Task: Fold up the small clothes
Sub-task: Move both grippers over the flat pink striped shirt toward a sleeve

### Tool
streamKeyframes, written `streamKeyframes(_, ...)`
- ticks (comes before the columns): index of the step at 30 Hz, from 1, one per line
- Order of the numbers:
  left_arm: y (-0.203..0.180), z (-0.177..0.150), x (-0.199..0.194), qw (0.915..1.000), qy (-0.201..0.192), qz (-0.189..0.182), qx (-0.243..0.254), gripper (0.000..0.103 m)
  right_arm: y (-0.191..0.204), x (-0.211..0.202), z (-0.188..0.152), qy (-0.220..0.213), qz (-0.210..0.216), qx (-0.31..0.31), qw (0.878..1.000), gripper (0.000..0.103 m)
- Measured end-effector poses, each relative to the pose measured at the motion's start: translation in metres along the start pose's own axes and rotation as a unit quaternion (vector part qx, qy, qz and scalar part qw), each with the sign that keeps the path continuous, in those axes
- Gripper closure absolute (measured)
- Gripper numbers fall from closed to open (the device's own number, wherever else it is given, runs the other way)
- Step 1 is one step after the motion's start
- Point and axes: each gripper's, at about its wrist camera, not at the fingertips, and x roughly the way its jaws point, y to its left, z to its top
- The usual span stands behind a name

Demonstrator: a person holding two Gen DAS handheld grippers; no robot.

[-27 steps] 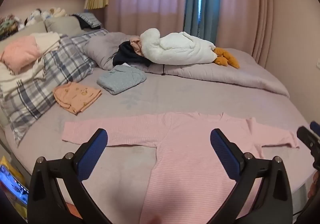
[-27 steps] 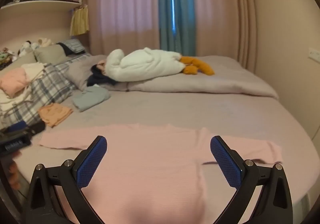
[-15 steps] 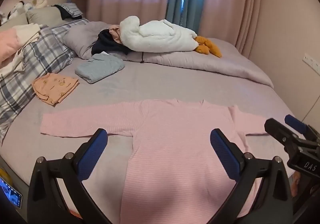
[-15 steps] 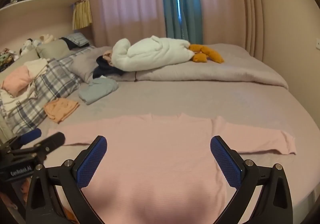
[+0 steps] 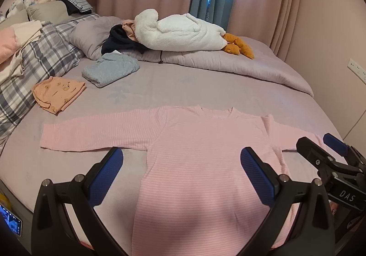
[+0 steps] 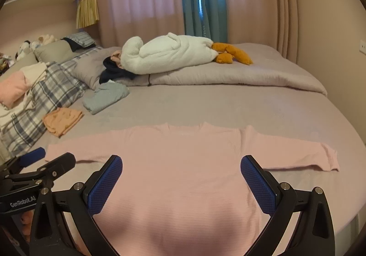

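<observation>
Bedroom, lilac bed [image 5: 228, 86]; pink long-sleeve top [image 5: 201, 155] spread flat near front edge, sleeves out. Left gripper [image 5: 180, 176] and right gripper [image 6: 180, 185] above hem, jaws spread wide, grasping nothing. Risk: pinching sheet with fabric, or dragging soft knit askew, bunching fold

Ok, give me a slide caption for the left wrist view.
Open left gripper above a pink long-sleeved top spread flat on the bed, unfolded.

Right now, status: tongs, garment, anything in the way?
Left tongs open, empty. Right tongs open, empty. Pink striped long-sleeved top flat on the grey bed, sleeves spread, unfolded. Nothing lying on it.
</observation>
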Motion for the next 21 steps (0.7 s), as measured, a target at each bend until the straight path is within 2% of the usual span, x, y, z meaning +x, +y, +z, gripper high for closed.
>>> streamKeyframes(7, -0.004, 0.003, -0.003, 1.0, -0.005, 0.001, 0.005, 0.0, -0.002, -0.002, -0.002, 0.001, 0.002, 0.009, 1.0, 0.001)
streamKeyframes(10, -0.01, 0.004, -0.002, 0.9996, -0.006, 0.021, 0.02, 0.0, -0.002, -0.004, -0.003, -0.005, 0.004, 0.007, 1.0, 0.001)
streamKeyframes(13, -0.009, 0.004, -0.004, 0.9994, -0.01, 0.03, 0.014, 0.0, -0.005, -0.003, -0.001, -0.005, 0.015, -0.001, 1.0, 0.001)
streamKeyframes(21, -0.008, 0.005, -0.001, 0.9998, 0.001, -0.006, -0.021, 0.0, -0.01, 0.008, -0.006, 0.013, 0.019, 0.005, 1.0, 0.001)
